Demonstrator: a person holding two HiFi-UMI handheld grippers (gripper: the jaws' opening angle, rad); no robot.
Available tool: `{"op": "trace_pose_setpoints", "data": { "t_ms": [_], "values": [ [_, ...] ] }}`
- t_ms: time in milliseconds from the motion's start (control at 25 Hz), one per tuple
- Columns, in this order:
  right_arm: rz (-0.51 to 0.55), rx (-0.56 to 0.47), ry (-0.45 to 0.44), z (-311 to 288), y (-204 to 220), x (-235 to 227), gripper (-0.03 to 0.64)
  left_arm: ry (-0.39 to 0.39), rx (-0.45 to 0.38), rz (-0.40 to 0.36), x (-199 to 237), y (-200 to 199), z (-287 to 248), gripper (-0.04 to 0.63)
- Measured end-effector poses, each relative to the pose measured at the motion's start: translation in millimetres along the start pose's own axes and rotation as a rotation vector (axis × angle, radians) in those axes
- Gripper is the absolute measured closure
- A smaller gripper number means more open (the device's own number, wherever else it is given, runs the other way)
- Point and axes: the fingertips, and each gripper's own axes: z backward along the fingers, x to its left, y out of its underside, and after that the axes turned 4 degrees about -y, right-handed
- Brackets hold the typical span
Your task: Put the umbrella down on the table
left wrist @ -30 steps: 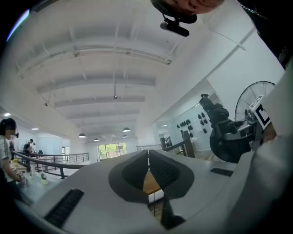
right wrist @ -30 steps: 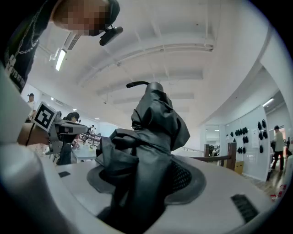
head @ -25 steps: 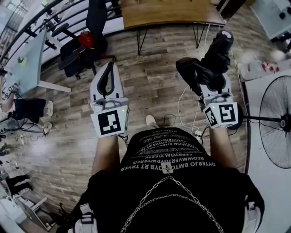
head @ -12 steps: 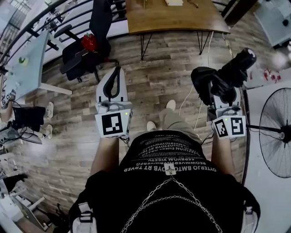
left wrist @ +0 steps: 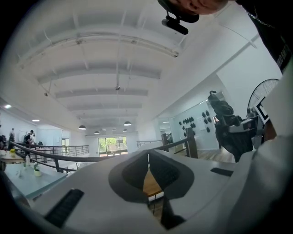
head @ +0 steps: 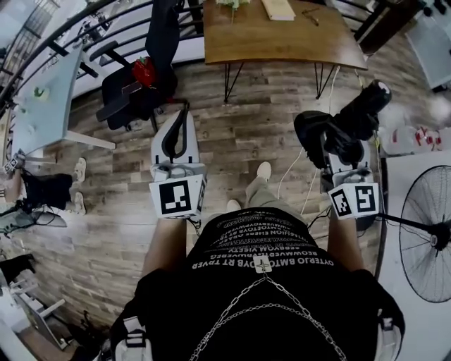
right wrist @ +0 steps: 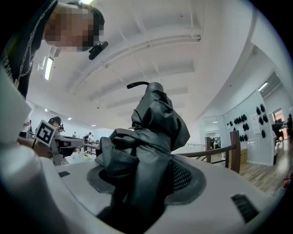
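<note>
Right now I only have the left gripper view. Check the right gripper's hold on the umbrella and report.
Observer: The right gripper is shut on the umbrella; folded black fabric fills the gap between its jaws.
Operator: Now describe the table top.
Observer: The wooden table lies ahead, mostly bare; a pale book-like object sits near its far edge.
Operator: Give me the floor.
Observer: A white cable runs across the floorboards in front of the table.

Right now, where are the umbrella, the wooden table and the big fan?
umbrella point(head: 356, 118): head view, on its folded black cloth.
wooden table point(head: 282, 41): head view, on a bare part of the tabletop.
fan point(head: 423, 211): head view, on its round wire grille.
</note>
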Motion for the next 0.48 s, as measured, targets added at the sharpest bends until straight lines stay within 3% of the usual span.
{"op": "trace_pose_setpoints", "data": {
  "t_ms": [200, 480],
  "values": [
    [-0.003, 0.001, -0.013, -29.9, 5.5, -29.1, 0.345, -0.005, 0.014, -0.036, -5.7, 4.4, -35.9, 0.563],
    [0.012, 0.035, -0.039, -75.0, 12.9, -64.4, 0.345, -0.040, -0.078, -0.089, -16.3, -2.1, -91.3, 0.563]
  ]
}}
